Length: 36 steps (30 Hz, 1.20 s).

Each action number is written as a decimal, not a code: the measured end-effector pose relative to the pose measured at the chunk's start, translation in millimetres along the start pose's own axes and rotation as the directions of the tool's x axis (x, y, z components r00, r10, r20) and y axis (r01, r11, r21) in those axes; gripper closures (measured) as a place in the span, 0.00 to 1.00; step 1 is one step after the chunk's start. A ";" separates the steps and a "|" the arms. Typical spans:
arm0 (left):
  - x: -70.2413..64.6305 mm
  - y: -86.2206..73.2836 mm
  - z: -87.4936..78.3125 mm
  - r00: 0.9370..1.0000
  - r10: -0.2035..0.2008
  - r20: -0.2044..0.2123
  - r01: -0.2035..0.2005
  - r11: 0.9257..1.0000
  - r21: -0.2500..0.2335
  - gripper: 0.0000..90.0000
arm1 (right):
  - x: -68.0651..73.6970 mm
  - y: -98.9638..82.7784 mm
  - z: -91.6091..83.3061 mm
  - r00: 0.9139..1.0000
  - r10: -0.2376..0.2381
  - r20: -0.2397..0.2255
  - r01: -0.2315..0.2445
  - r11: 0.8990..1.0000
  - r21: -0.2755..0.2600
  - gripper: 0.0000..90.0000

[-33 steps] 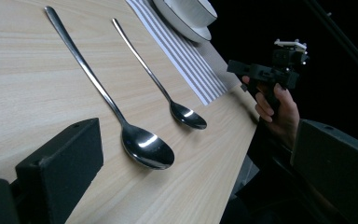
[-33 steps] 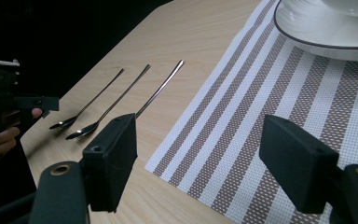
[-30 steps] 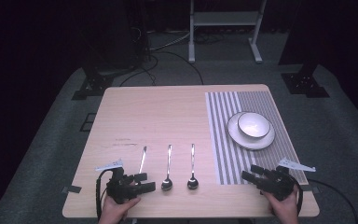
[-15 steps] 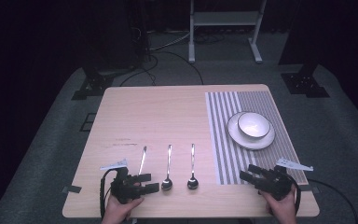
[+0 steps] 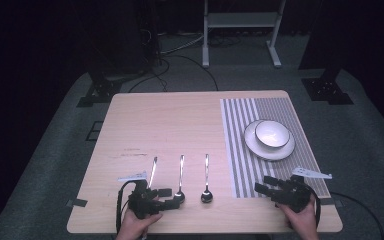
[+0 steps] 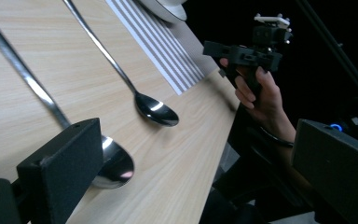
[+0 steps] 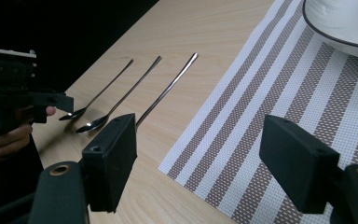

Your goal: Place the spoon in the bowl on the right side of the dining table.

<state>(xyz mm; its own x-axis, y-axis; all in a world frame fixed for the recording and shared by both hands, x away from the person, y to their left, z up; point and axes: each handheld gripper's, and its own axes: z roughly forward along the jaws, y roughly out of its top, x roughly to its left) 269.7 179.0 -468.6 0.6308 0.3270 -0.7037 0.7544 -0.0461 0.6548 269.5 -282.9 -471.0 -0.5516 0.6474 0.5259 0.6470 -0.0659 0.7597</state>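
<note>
Here, the left gripper hovered low over the near edge of the wooden table, its jaws spread wide and empty, pointing sideways toward the person's right. Just past its fingertips lay the bowls of three spoons. The left spoon sat beside the gripper body, the middle spoon had its bowl almost between the jaws, and the right spoon lay just beyond. All three ran lengthwise away from the person, handles far, bowls near, so the jaws met them crosswise. The right gripper, also open and empty, waited well apart over the striped placemat, near a bowl on a plate.
</note>
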 end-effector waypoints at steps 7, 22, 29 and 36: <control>-0.3 -1.2 10.0 1.000 0.003 -0.008 -0.002 0.999 0.037 0.05 | 4.2 11.1 8.4 1.000 -0.020 -0.019 0.021 0.999 0.044 0.29; 10.2 -9.6 26.6 0.998 -0.017 -0.054 0.024 0.991 0.130 0.05 | 28.2 40.4 44.7 0.993 -0.079 -0.087 0.090 0.987 0.130 0.29; 11.4 -9.8 25.2 0.998 -0.028 -0.061 0.035 0.992 0.121 0.08 | 40.7 45.6 70.6 0.988 -0.104 -0.118 0.123 0.978 0.171 0.29; 12.1 -10.5 24.8 0.998 -0.028 -0.058 0.034 0.992 0.118 0.08 | 52.0 48.1 96.2 0.982 -0.120 -0.142 0.150 0.964 0.219 0.29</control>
<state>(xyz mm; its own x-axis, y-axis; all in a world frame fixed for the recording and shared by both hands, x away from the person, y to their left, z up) 273.9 160.0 -490.8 0.5980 0.3823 -0.7044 0.7918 -0.1459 0.5930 322.5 -179.4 -443.9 -0.6947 0.5359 0.4798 0.6566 0.2001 0.7272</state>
